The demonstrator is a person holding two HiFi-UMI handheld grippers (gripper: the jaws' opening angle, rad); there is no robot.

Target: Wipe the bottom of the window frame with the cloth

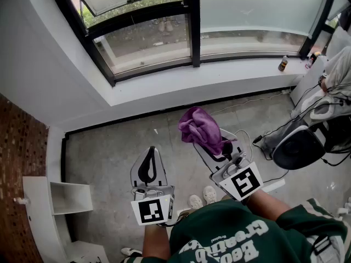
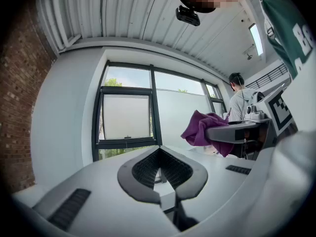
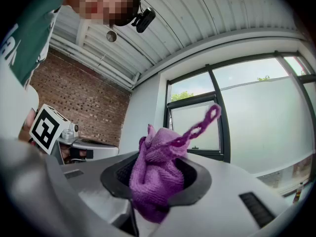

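A purple cloth (image 1: pixel 198 127) hangs bunched from my right gripper (image 1: pixel 213 142), which is shut on it above the grey floor. In the right gripper view the cloth (image 3: pixel 157 177) fills the gap between the jaws and a loop of it sticks up. My left gripper (image 1: pixel 151 153) is held beside it, shut and empty; its pads (image 2: pixel 148 168) meet at the tip. The black bottom rail of the window frame (image 1: pixel 164 67) runs above a white sill (image 1: pixel 181 86), well ahead of both grippers. From the left gripper view the cloth (image 2: pixel 202 127) shows at the right.
A bottle (image 1: pixel 283 63) stands on the sill at the right. A person in grey (image 1: pixel 337 70) sits at the far right, near a black round object (image 1: pixel 299 147) and cables on the floor. A white shelf unit (image 1: pixel 60 199) and a brick wall (image 1: pixel 19 147) stand at the left.
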